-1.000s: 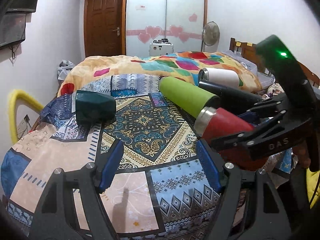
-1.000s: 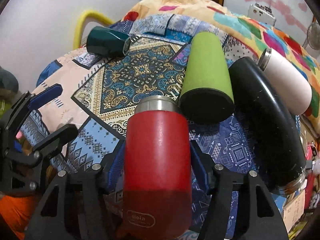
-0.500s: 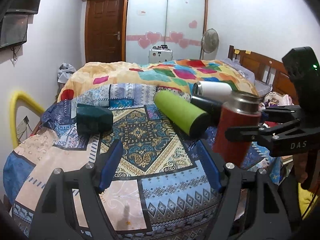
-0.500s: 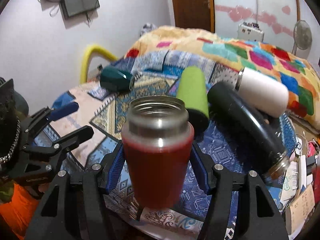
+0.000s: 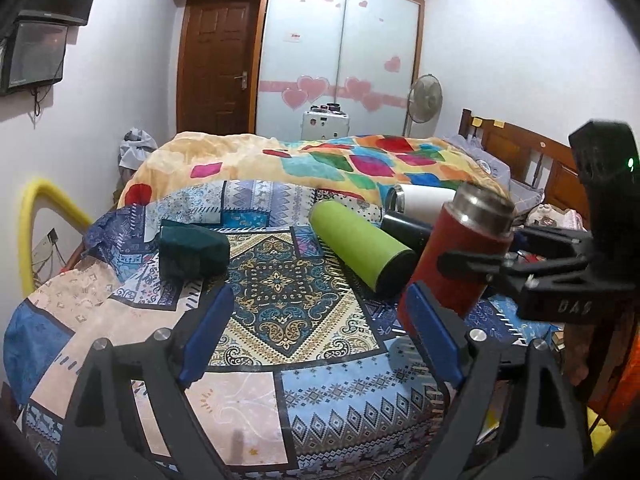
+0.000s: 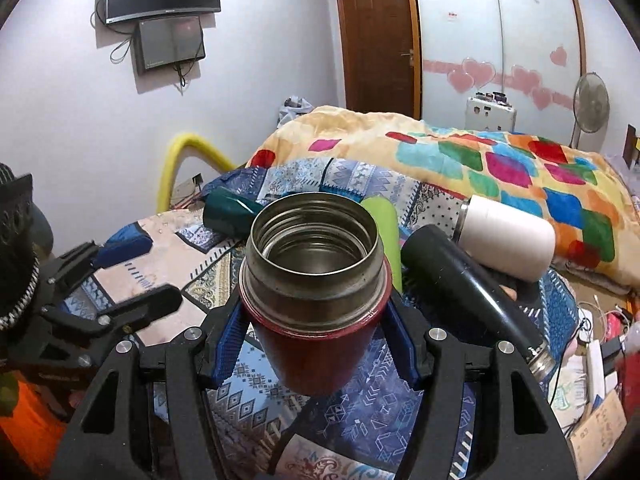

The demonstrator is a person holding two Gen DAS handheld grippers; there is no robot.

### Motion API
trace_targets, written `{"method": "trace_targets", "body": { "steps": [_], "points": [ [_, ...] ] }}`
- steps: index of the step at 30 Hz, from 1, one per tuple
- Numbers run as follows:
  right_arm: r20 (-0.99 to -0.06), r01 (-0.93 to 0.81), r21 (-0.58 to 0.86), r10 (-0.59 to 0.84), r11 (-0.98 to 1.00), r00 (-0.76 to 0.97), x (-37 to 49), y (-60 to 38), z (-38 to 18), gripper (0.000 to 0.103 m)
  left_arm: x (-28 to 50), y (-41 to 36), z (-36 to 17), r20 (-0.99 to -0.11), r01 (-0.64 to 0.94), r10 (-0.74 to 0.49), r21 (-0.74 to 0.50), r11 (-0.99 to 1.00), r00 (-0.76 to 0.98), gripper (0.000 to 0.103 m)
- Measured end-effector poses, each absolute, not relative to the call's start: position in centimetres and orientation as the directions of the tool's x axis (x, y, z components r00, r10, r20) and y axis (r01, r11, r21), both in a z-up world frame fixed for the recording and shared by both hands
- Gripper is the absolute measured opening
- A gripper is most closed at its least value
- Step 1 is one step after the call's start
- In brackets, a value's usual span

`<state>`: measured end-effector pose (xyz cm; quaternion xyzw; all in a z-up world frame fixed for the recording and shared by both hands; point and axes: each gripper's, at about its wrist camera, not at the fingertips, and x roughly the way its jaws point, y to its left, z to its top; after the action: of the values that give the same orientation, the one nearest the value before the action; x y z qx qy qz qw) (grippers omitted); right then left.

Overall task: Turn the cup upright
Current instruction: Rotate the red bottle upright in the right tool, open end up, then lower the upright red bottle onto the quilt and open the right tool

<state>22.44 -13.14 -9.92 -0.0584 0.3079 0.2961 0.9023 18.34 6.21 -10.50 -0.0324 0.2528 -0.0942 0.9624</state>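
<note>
My right gripper [image 6: 316,344] is shut on a red cup [image 6: 316,344] with a steel rim. It holds the cup mouth up, tilted a little toward the camera, above the patterned cloth. In the left wrist view the red cup [image 5: 456,268] leans slightly right in the right gripper [image 5: 484,268] at the right. My left gripper [image 5: 316,332] is open and empty over the cloth's front. It shows in the right wrist view [image 6: 132,276] at the left.
A green cup [image 5: 360,248], a black cup [image 6: 472,284] and a white cup [image 6: 508,236] lie on their sides behind. A dark teal cup [image 5: 192,252] lies at the left. The patterned cloth [image 5: 240,392] covers a round surface before a bed.
My right gripper lifted the red cup off the cloth and turned it from lying flat to mouth up. The left gripper stayed open.
</note>
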Motion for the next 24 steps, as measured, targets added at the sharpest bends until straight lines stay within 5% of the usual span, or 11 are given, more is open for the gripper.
{"method": "trace_targets", "body": {
  "steps": [24],
  "points": [
    [-0.613, -0.564, 0.069, 0.481, 0.823, 0.627, 20.4, -13.6, -11.0, 0.061, 16.9, 6.3, -10.9, -0.485, 0.146, -0.192, -0.132, 0.98, 0.853, 0.091]
  ]
}}
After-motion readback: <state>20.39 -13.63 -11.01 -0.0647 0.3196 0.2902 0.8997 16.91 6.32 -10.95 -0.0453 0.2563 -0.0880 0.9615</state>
